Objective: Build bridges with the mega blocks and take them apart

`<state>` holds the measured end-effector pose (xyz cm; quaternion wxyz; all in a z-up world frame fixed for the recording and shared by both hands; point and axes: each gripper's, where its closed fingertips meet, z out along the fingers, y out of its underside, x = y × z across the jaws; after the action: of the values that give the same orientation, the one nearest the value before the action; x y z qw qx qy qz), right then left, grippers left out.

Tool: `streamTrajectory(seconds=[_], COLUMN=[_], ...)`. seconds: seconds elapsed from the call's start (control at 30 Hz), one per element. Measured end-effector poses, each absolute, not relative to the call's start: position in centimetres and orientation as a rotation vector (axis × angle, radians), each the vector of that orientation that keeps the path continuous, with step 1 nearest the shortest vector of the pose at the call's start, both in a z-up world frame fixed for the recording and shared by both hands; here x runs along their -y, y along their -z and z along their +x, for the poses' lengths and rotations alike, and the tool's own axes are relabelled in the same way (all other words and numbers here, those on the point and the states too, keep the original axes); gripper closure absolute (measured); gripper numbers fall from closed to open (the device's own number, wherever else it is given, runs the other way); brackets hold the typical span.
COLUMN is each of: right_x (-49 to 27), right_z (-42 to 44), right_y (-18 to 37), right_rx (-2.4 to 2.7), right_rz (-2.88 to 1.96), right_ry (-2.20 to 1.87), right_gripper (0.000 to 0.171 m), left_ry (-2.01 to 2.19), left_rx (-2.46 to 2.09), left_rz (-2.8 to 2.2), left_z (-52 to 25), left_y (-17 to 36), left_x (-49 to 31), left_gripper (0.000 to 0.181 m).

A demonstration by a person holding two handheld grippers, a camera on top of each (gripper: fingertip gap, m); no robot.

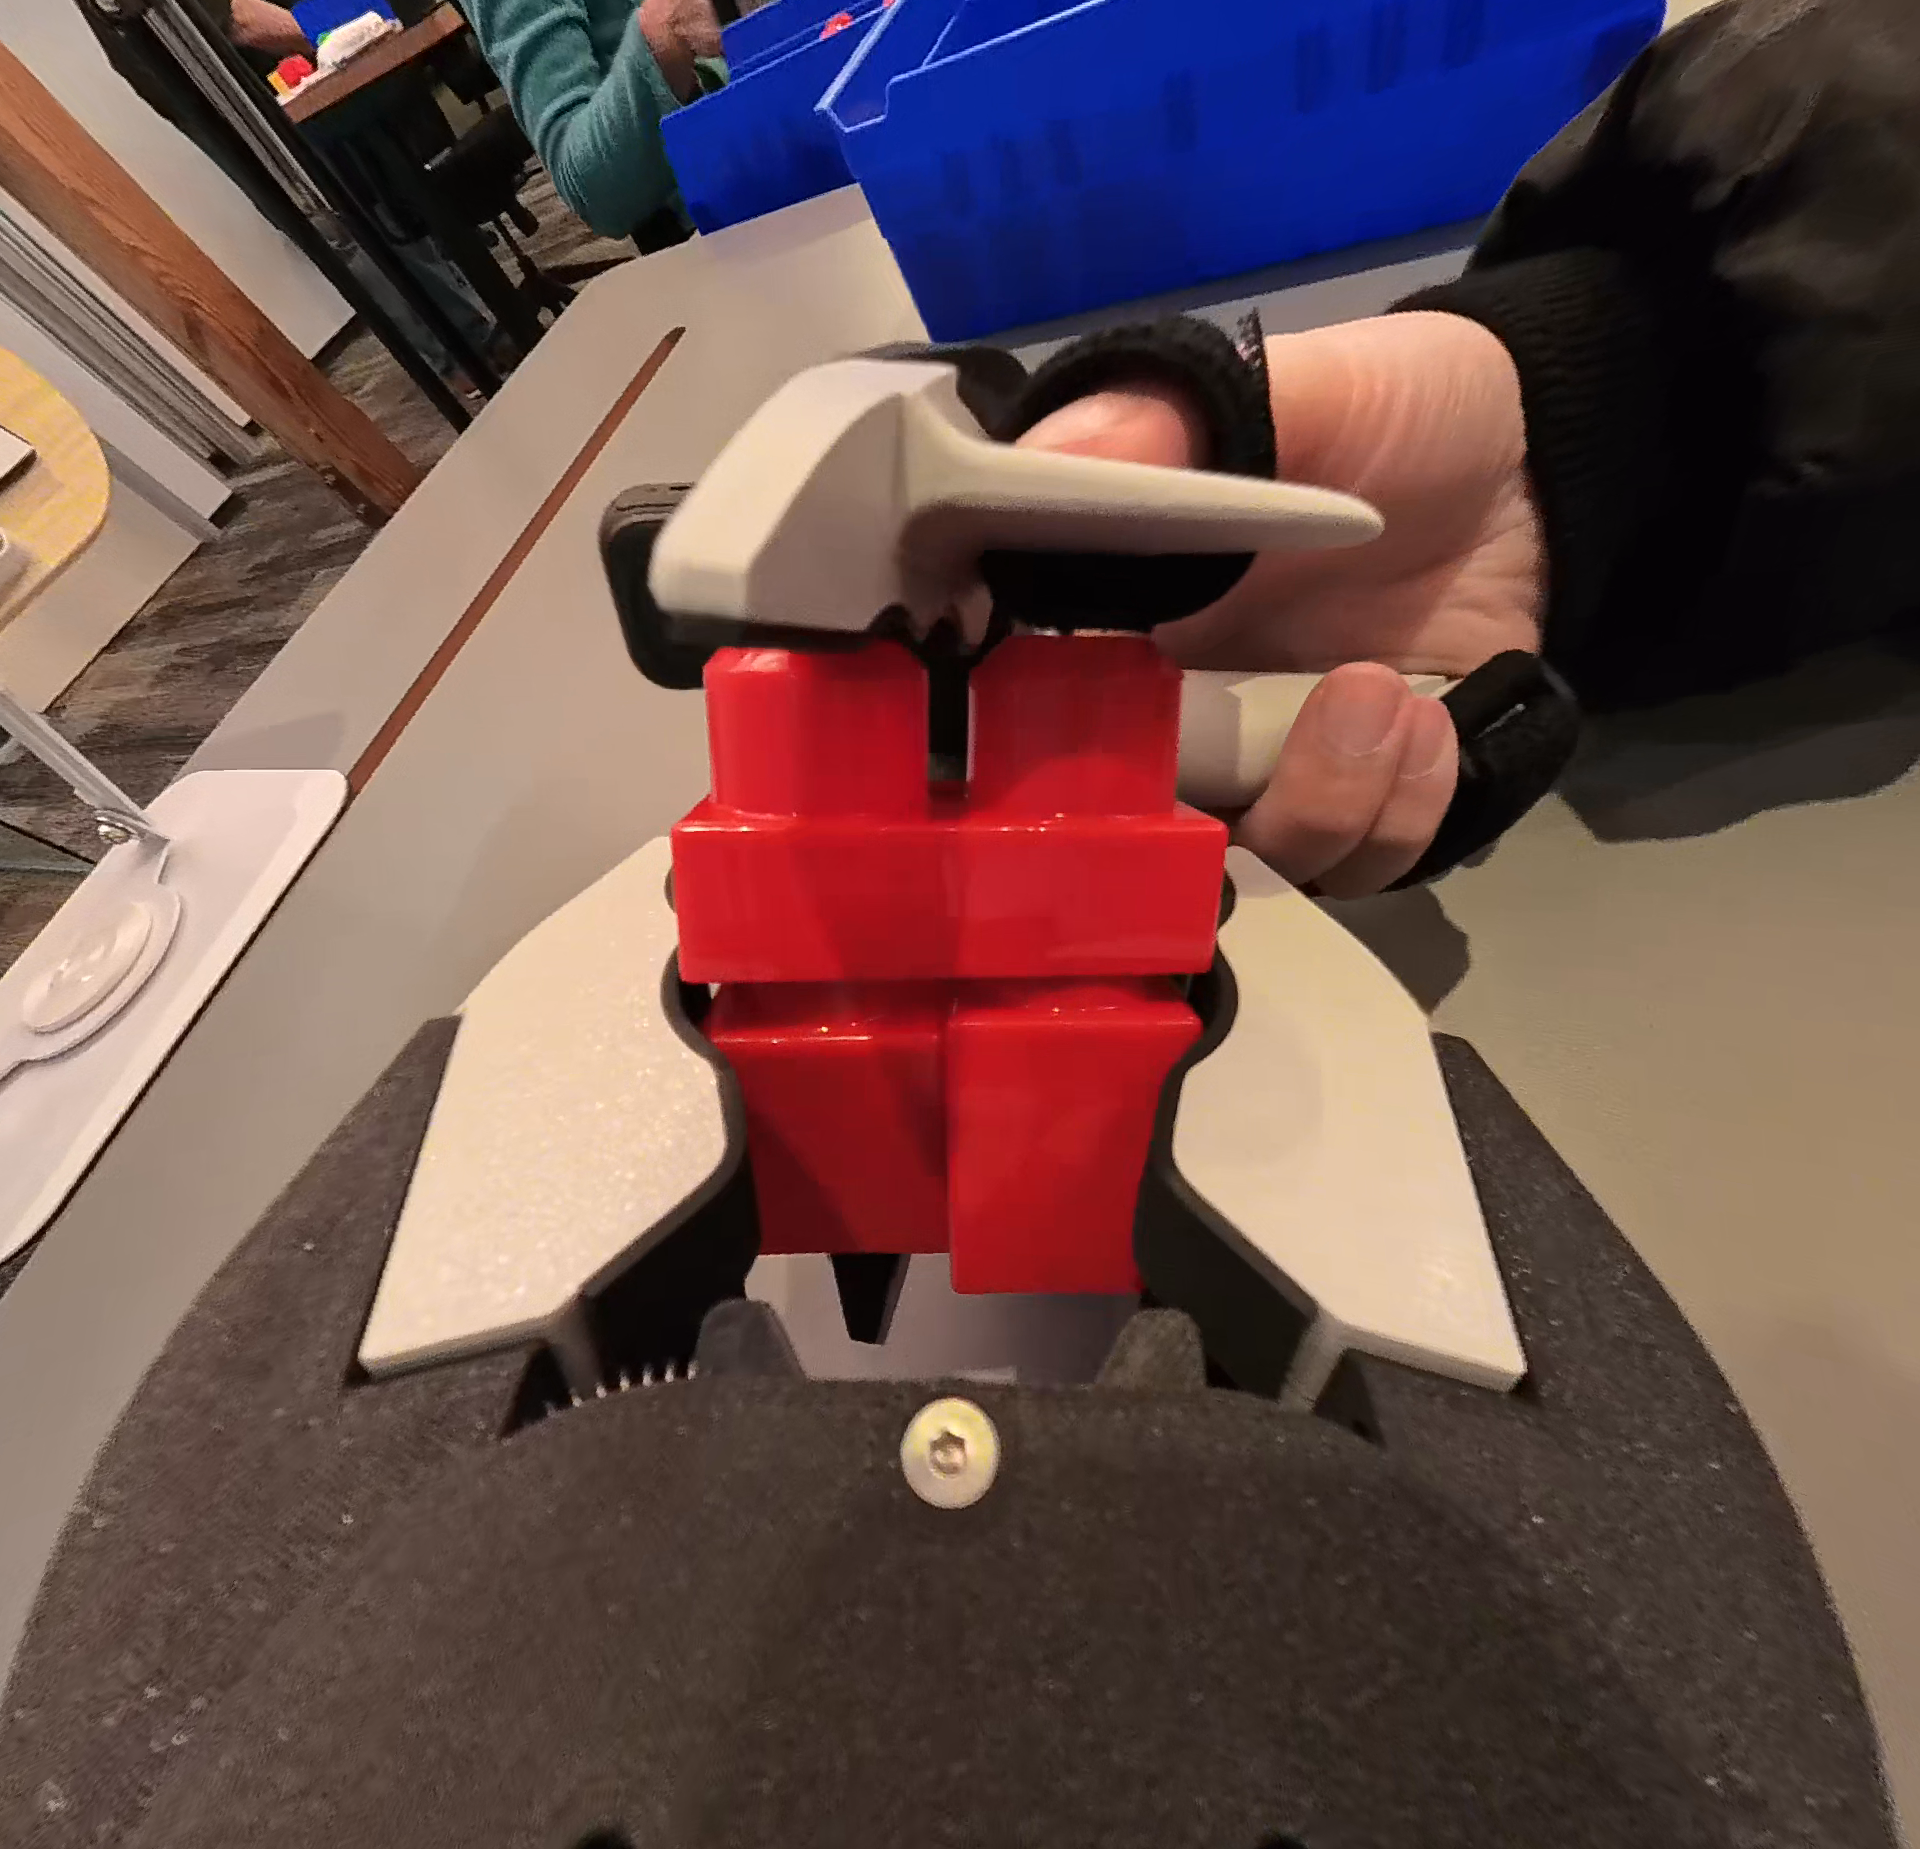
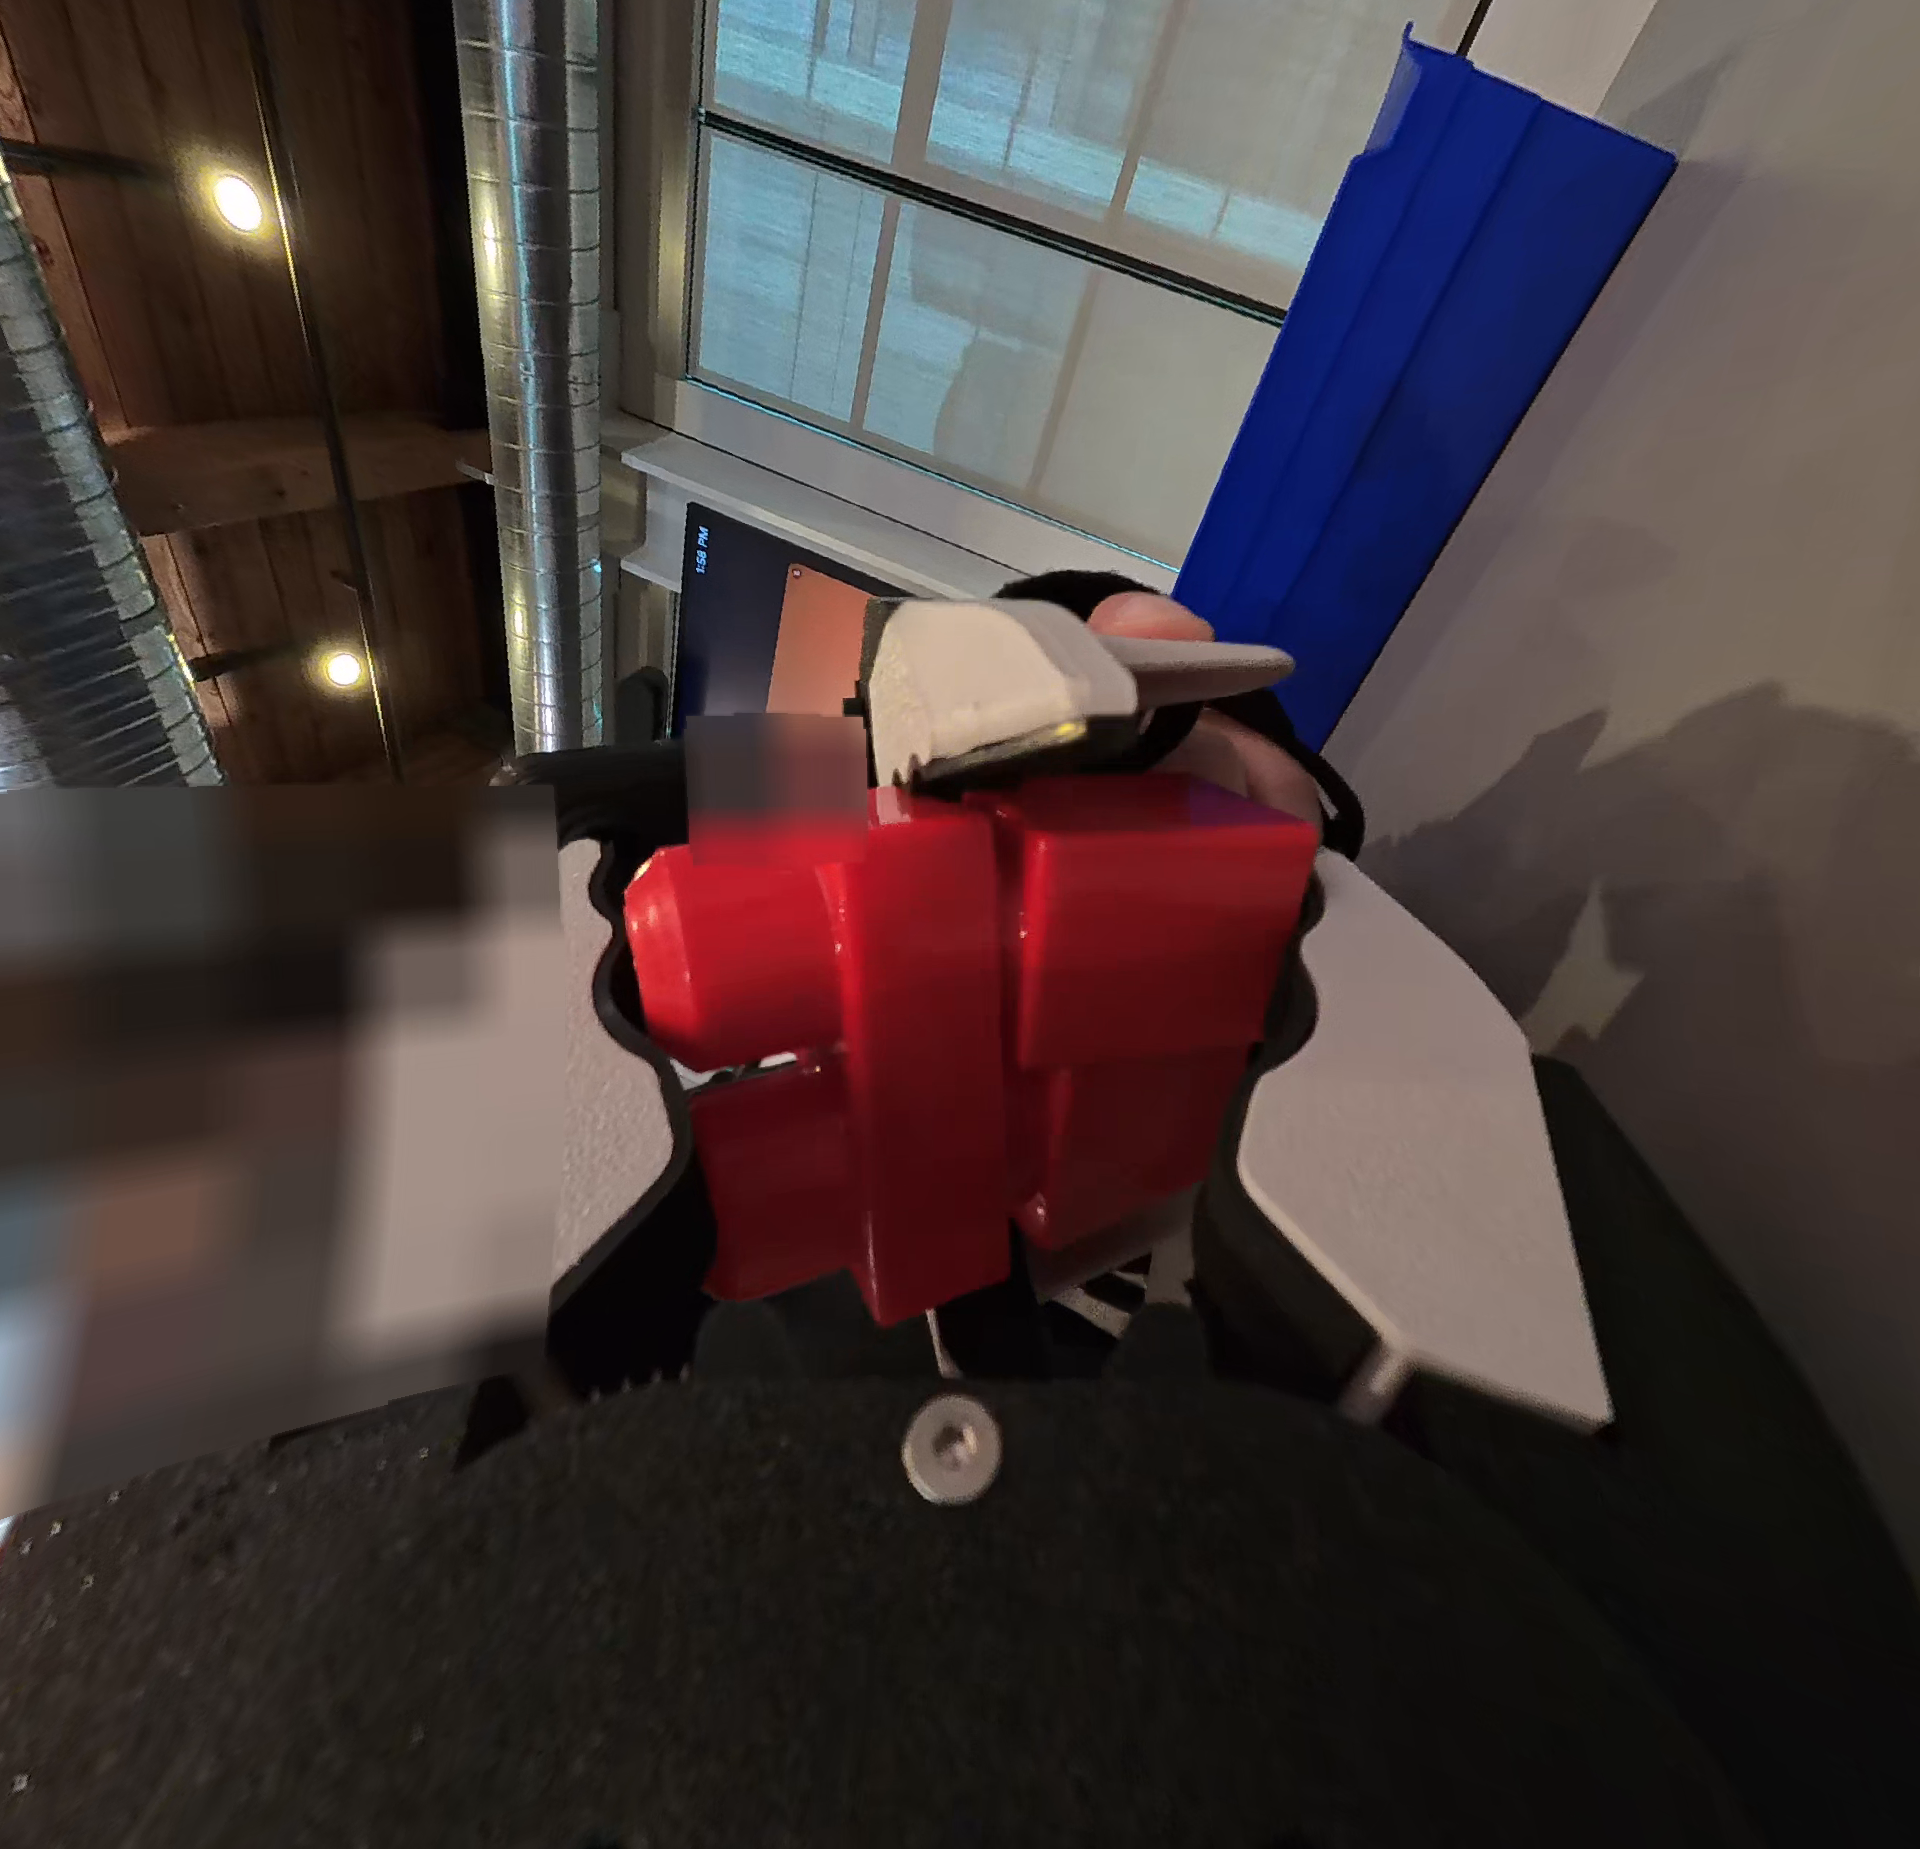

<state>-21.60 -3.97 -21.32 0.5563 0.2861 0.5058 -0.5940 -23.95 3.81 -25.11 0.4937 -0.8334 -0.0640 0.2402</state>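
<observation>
A stack of red mega blocks (image 1: 948, 895) is held in the air between both grippers. In the left wrist view my left gripper (image 1: 948, 926) is shut on the near part: a wide block and the red piece (image 1: 956, 1124) below it. My right gripper (image 1: 956, 656), held by a hand in a black sleeve, comes in from the right and is shut around the two far studs (image 1: 821, 719). In the right wrist view my right gripper (image 2: 956, 916) is shut on the red blocks (image 2: 925, 1020). One white finger (image 2: 977, 687) of the left gripper shows beyond them.
Two blue bins (image 1: 1195, 158) stand at the back of the grey table (image 1: 623, 656); one also shows in the right wrist view (image 2: 1403, 397). A white stand base (image 1: 156, 916) lies at the table's left edge. People sit at another table behind. A monitor (image 2: 769, 625) stands under a window. There is about 7 cm between the tips of the two grippers.
</observation>
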Motion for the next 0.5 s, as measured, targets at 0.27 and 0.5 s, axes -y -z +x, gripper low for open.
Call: streamTrajectory(seconds=[0.27, 0.5], right_x=[3.86, 3.78], right_z=[-21.87, -21.76], right_y=[20.95, 20.84], right_rx=[-1.117, -1.103], right_rz=[0.687, 0.678], right_ry=[1.396, 1.383], right_gripper=[0.056, 0.057], left_ry=[-0.667, -0.637], left_rx=[0.154, 0.167], left_rz=[-2.005, -1.991], left_z=[-24.45, -24.32], left_y=[24.92, 24.81], left_x=[-3.74, -3.85], left_gripper=[0.087, 0.088])
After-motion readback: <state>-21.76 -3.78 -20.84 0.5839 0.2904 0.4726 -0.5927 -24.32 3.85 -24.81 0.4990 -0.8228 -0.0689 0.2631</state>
